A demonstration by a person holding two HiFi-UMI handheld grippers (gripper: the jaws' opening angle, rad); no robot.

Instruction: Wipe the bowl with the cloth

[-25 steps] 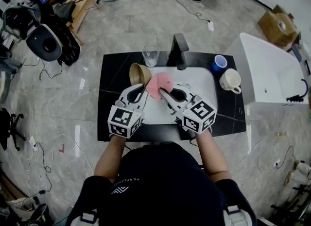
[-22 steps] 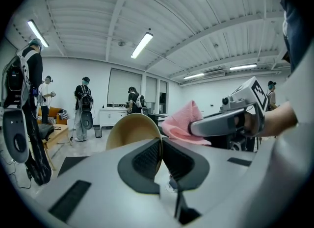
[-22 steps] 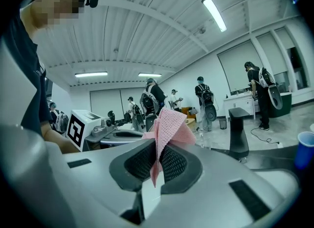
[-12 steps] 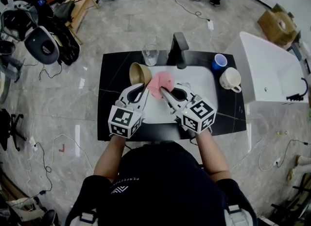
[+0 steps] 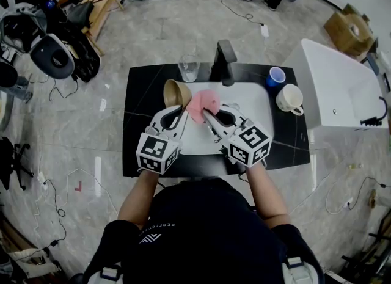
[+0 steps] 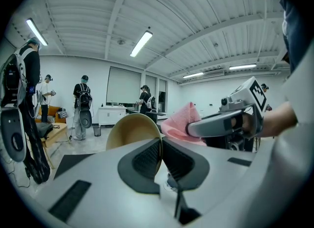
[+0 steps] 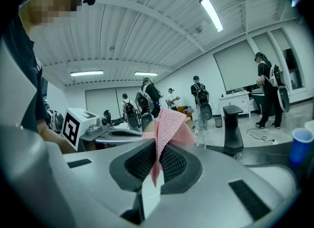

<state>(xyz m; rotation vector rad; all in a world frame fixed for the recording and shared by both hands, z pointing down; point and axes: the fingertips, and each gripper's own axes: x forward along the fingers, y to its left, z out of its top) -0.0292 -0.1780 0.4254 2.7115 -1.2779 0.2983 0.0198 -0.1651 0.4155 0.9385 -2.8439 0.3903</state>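
Left gripper (image 6: 160, 159): jaws closed on the rim of the tan round bowl (image 5: 175, 92), held tipped on its side above the left edge of the white sink basin (image 5: 252, 103), opening turned toward the right.

Right gripper (image 7: 158, 163): jaws clamped on a fold of the pink waffle-weave cloth (image 5: 203, 104), the rest bunched up above them. The cloth sits just beside the bowl's opening; contact cannot be told from any view.

Progress, as judged: both things are picked up and brought together, so wiping is about to begin or barely begun. The inside and outside of the bowl are left to wipe.

Writing: black-and-white square markers on both gripper cubes, no words. Small pale print on the back of the person's dark shirt (image 5: 201, 234), too small to read. No labels seen on the bowl or cloth.
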